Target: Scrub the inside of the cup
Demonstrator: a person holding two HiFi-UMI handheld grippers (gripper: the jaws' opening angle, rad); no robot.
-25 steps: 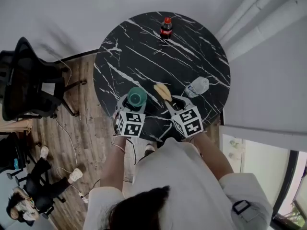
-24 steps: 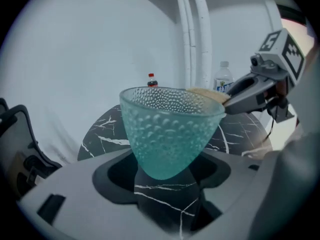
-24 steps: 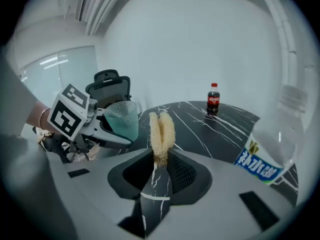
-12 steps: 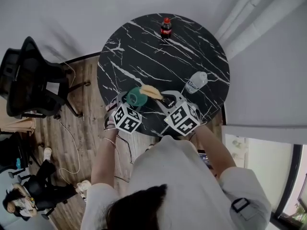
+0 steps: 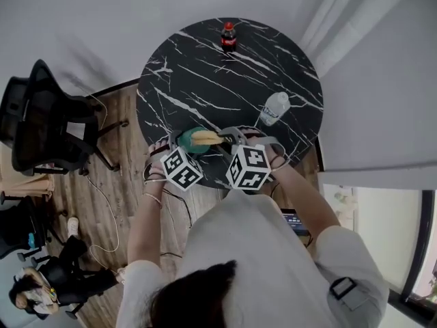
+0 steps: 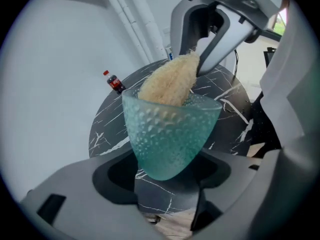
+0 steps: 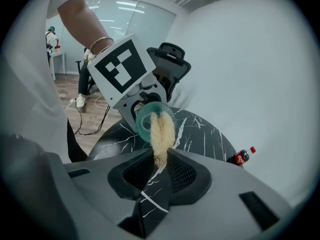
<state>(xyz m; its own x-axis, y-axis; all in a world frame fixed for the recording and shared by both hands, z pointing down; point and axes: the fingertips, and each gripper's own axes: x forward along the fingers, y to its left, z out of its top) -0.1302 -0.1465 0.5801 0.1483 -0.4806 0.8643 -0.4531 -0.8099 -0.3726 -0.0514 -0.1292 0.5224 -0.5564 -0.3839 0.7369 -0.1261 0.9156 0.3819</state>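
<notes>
left fingers [image 6: 70,189] grip cup [image 6: 170,129] | right fingers [image 7: 215,179] pinch scrubber [image 7: 161,129] (tip in cup)

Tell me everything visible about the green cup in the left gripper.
The cup is translucent teal-green, glass or plastic by its look, with a bumpy wall tapering to a rounded base. The left gripper clamps that base. The cup is tipped on its side, mouth toward the right gripper, above the near edge of the marble table. A pale fibrous scrubber, held by the right gripper, reaches into its mouth.
</notes>
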